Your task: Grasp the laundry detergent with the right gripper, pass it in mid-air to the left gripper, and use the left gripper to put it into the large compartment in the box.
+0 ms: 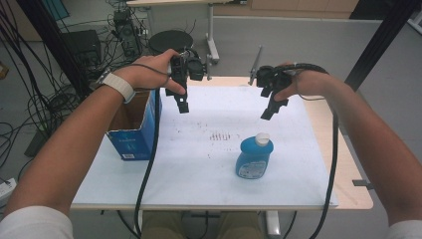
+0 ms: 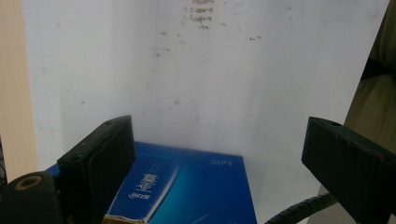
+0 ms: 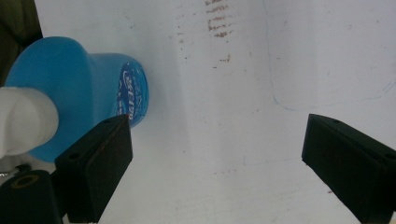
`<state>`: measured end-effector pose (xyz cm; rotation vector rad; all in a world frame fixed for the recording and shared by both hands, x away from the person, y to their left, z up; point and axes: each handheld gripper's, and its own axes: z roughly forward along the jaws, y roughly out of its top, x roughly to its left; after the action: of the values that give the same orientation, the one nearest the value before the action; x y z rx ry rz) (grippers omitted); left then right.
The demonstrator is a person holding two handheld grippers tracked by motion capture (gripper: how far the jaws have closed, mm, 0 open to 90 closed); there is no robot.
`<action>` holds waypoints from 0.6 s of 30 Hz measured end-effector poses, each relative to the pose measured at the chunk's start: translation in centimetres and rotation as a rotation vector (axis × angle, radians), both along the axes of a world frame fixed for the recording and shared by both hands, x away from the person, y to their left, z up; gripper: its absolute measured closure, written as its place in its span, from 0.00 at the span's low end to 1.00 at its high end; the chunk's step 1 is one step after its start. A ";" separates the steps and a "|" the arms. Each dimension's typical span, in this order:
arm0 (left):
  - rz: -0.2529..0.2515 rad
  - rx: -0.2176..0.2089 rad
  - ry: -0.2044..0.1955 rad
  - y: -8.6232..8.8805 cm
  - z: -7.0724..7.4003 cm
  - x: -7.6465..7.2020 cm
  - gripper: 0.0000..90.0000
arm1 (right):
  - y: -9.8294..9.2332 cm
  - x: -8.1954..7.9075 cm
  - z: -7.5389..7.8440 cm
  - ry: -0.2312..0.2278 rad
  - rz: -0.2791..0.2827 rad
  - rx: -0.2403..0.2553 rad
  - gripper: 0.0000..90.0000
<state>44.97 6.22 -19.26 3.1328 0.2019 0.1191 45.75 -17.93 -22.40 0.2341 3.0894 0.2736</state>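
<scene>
A blue bottle (image 1: 254, 158) with a white cap stands upright on the white table sheet (image 1: 199, 169), right of centre. An open blue cardboard box (image 1: 135, 127) sits at the sheet's left edge. My left gripper (image 1: 183, 103) hangs above the sheet just right of the box, jaws wide apart with nothing between them; the left gripper view looks down on the box's blue side (image 2: 187, 186). My right gripper (image 1: 271, 110) hovers above and behind the bottle, open and empty. In the right gripper view the bottle (image 3: 88, 93) lies at the left, beside the left jaw.
Brown stains (image 1: 219, 135) mark the sheet's middle. The wooden tabletop (image 1: 348, 164) shows along the right edge. Behind the table are cables, a round black stool (image 1: 171, 41) and another table's leg. Black frame posts rise at both sides.
</scene>
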 end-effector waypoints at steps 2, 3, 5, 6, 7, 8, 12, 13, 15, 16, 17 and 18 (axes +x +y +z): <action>-0.002 0.000 0.002 0.0 -0.1 -0.1 0.11 | -0.3 -0.2 0.3 -0.004 0.005 0.007 0.09; 0.001 -0.003 0.002 0.0 -0.1 -0.1 0.11 | -0.5 -0.4 0.5 -0.001 0.000 0.009 0.09; 0.000 -0.002 0.001 0.0 -0.2 -0.2 0.11 | -1.1 -0.6 0.8 -0.006 0.004 0.018 0.09; -0.001 -0.005 0.001 0.0 -0.2 -0.2 0.11 | -1.5 -0.9 1.1 -0.006 0.001 0.025 0.09; -0.004 -0.002 0.002 0.0 -0.2 -0.2 0.11 | -1.8 -1.1 1.3 -0.006 -0.009 0.028 0.09; -0.001 -0.004 0.004 0.0 -0.3 -0.3 0.11 | -1.8 -1.1 1.3 -0.006 -0.009 0.028 0.09; 0.000 -0.004 0.003 0.0 -0.5 -0.4 0.11 | -2.7 -1.9 1.9 -0.007 -0.008 0.054 0.09; 0.002 -0.004 0.003 0.1 -0.6 -0.5 0.11 | -2.8 -2.1 2.0 -0.006 -0.007 0.060 0.09; 0.002 -0.008 0.000 0.1 -0.7 -0.5 0.11 | -3.1 -2.5 2.3 -0.010 -0.001 0.062 0.09; 0.002 -0.010 0.000 0.1 -0.7 -0.5 0.11 | -3.2 -2.7 2.3 -0.014 0.004 0.064 0.09; 0.003 -0.014 -0.001 0.1 -0.7 -0.6 0.11 | -3.3 -2.8 2.4 -0.013 0.010 0.067 0.09; 0.001 -0.012 0.002 0.2 -0.7 -0.6 0.11 | -3.3 -2.9 2.4 -0.015 0.014 0.071 0.09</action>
<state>44.38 6.38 -19.99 3.1208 0.2035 0.1148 42.82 -21.24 -20.02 0.2114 3.0714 0.3838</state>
